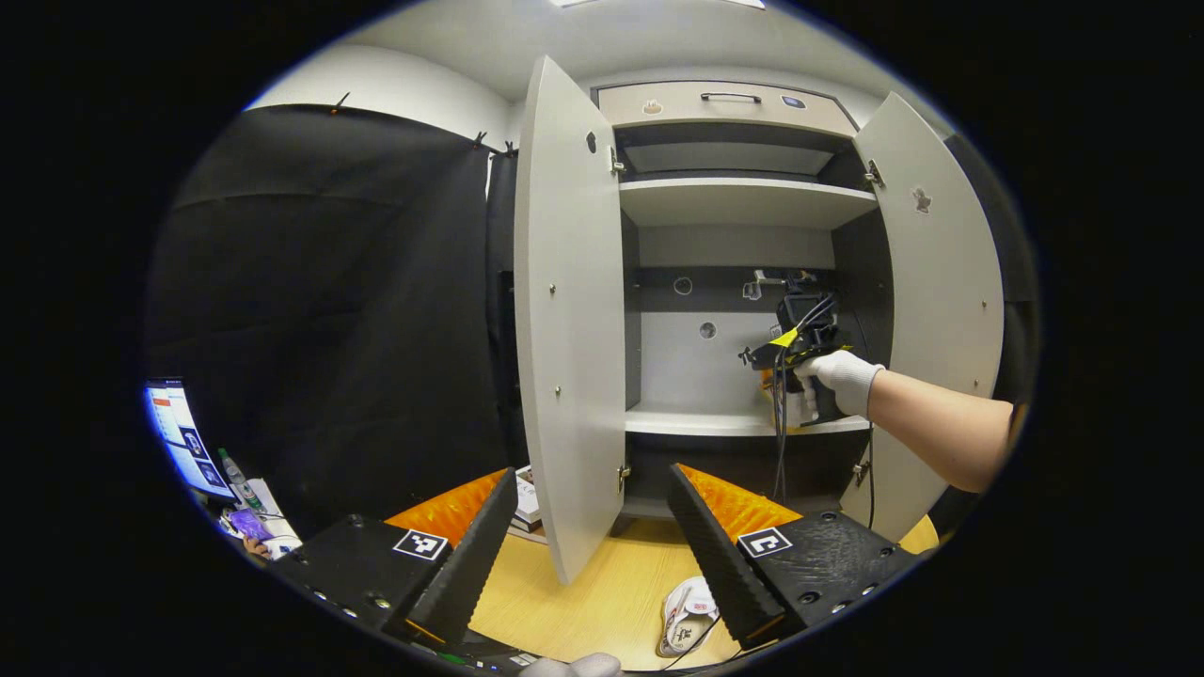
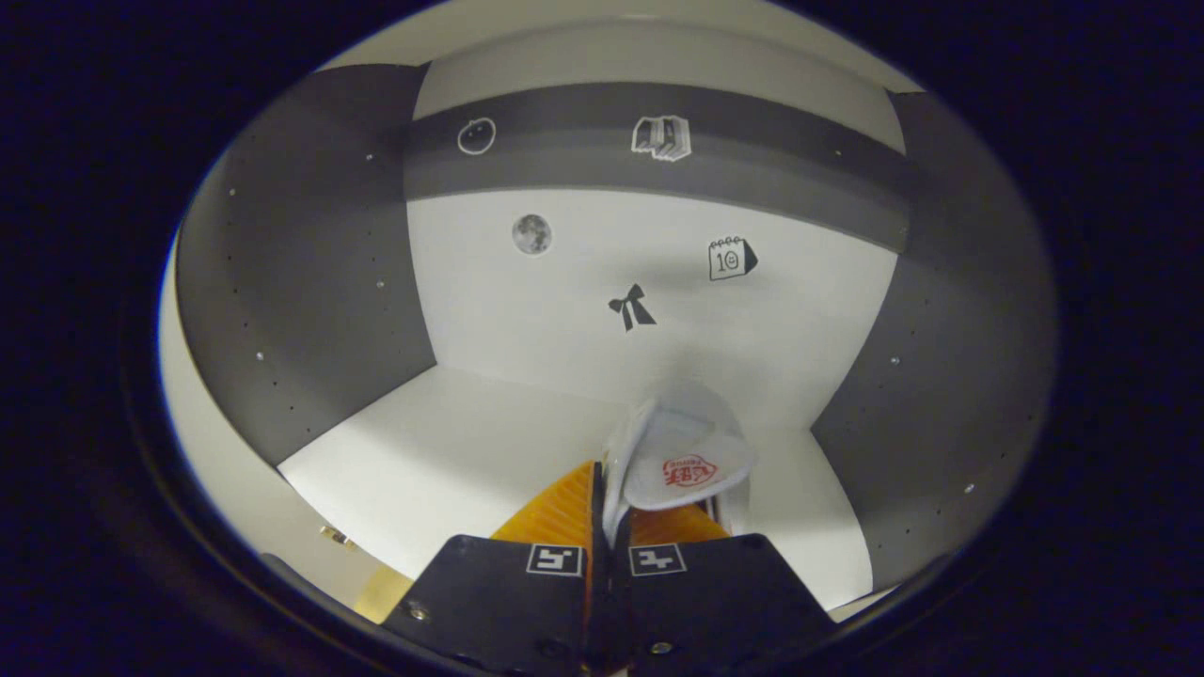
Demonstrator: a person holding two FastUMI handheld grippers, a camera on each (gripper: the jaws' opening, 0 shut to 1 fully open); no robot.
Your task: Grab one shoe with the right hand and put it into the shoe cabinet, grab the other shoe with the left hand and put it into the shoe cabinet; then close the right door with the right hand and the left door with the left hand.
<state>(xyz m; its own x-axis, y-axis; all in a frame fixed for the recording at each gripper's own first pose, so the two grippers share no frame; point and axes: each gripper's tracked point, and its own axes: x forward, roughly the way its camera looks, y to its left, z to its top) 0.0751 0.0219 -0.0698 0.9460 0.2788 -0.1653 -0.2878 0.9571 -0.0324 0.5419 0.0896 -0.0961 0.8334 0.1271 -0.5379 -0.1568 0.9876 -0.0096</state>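
Observation:
In the right gripper view, my right gripper [image 2: 607, 498] is shut on the rim of a white shoe [image 2: 682, 451]. It holds the shoe inside the shoe cabinet, over the white shelf [image 2: 442, 451] near the right back corner. Whether the shoe rests on the shelf I cannot tell. The left gripper view shows that gripper [image 1: 800, 353] farther off, in a gloved hand [image 1: 842, 381] reaching into the cabinet's middle compartment. The other white shoe [image 1: 687, 616] lies on the wooden surface [image 1: 583, 592], just left of my left gripper's right finger. My left gripper [image 1: 593, 480] is open and holds nothing.
Both cabinet doors stand open: the left door [image 1: 564, 329] swings out in front of my left gripper, the right door [image 1: 941, 282] behind the reaching arm. A drawer [image 1: 724, 103] tops the cabinet. A screen [image 1: 179, 437] and small items sit at lower left.

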